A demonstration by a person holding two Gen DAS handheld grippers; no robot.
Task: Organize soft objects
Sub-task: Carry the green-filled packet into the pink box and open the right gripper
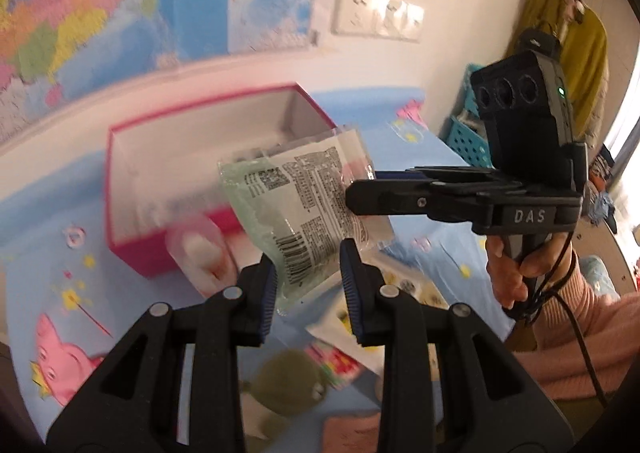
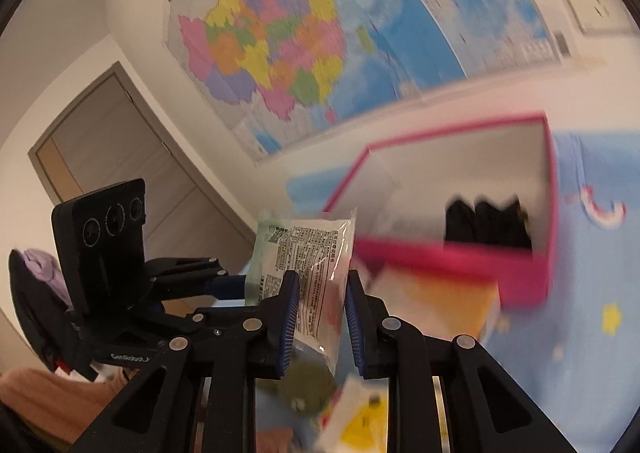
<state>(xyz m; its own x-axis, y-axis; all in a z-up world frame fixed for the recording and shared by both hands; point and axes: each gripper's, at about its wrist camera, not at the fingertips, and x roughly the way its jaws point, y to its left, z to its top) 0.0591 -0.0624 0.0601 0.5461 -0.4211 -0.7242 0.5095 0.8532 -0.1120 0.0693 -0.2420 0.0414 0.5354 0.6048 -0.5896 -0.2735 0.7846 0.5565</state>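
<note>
Left gripper point(image 1: 308, 285): its two blue pads pinch the bottom corner of the packet. The jaws are nearly together with the thin packet squeezed between them.
Right gripper point(image 2: 318, 323): its jaws are close together too and pinch the other edge of the same packet. From the left wrist view it comes in from the side, and its dark fingers point(image 1: 362, 199) nip the packet's right edge.
Packet point(image 1: 296, 209): a flat, see-through plastic bag with a pale green side, lots of tiny black print and a barcode. It hangs in the air, held at both ends, and it is tilted. It sits just past the left jaws and right between the right jaws.
Pink box point(image 1: 132, 249): an open box with white insides. It stands on the table beyond the packet, farther out than both sets of jaws. Something black point(image 2: 486, 227) lies inside it.
Table point(image 1: 36, 209): it has a blue cloth with pink cartoon animals and yellow stars. It is below both grippers.
Green soft toy point(image 1: 290, 383): it lies on the table under the left jaws, blurry.
Other packets point(image 1: 404, 285): flat ones lie on the cloth under the held packet.
Hand point(image 1: 516, 273): it grips the right gripper's handle, with a pink sleeve behind it.
Map point(image 2: 280, 41): a big, colourful one on the wall, far past the jaws.
</note>
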